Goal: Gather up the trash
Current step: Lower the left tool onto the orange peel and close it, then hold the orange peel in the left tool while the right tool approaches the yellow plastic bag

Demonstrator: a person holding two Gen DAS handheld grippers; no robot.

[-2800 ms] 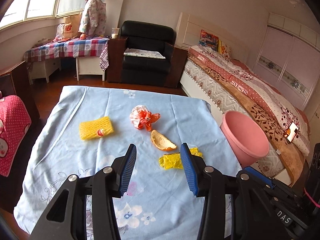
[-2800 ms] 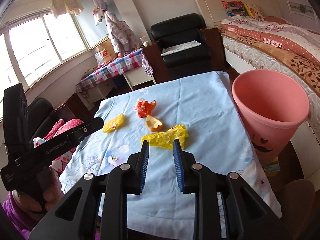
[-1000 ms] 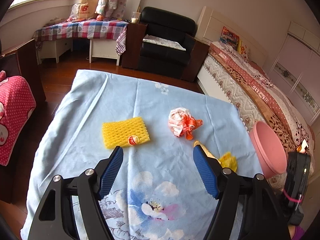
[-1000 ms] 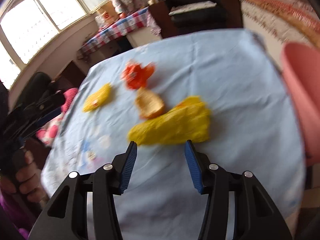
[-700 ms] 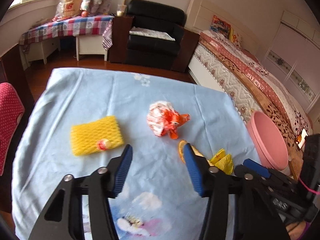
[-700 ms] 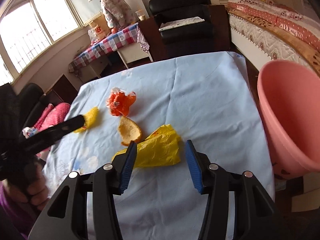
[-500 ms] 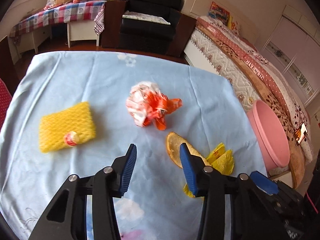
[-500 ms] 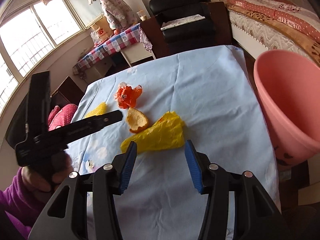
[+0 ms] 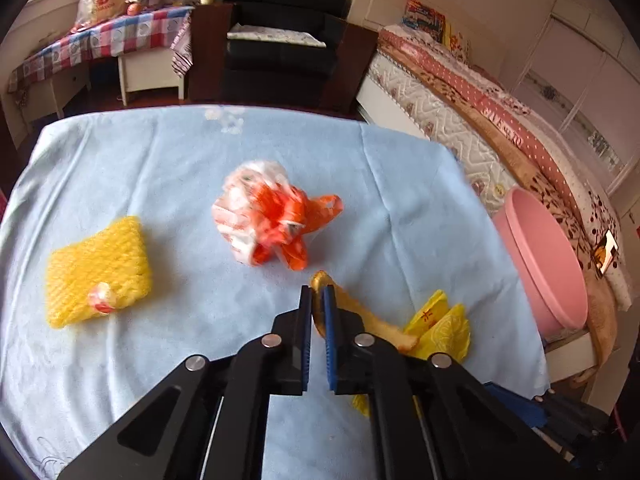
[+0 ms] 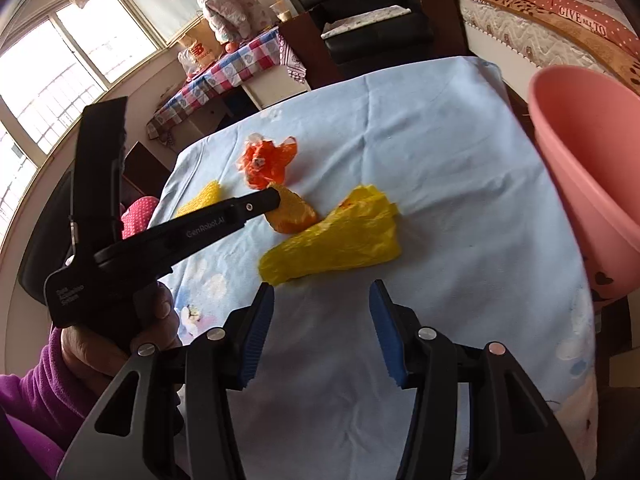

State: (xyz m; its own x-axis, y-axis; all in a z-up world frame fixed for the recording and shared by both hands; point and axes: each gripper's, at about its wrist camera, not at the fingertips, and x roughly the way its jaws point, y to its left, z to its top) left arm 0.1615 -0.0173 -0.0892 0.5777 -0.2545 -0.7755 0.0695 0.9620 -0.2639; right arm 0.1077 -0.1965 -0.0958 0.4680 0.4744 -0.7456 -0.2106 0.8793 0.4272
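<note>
Trash lies on a table with a light blue cloth (image 9: 168,168). My left gripper (image 9: 317,294) is shut on the rim of an orange peel (image 9: 372,324); in the right wrist view its tip (image 10: 268,200) meets the peel (image 10: 294,210). A crumpled yellow bag (image 10: 340,236) lies beside the peel and also shows in the left wrist view (image 9: 444,324). An orange-and-white crumpled bag (image 9: 272,216) lies behind. A yellow foam net (image 9: 96,272) lies at the left. My right gripper (image 10: 322,298) is open and empty, just in front of the yellow bag.
A pink bin (image 10: 592,160) stands off the table's right edge, seen too in the left wrist view (image 9: 540,264). Behind the table are a black armchair (image 9: 280,36), a bed (image 9: 500,120) and a checked side table (image 9: 100,40).
My left gripper has moved down to the orange peel and closed on its rim. My right gripper has stayed open and come a little closer to the yellow bag.
</note>
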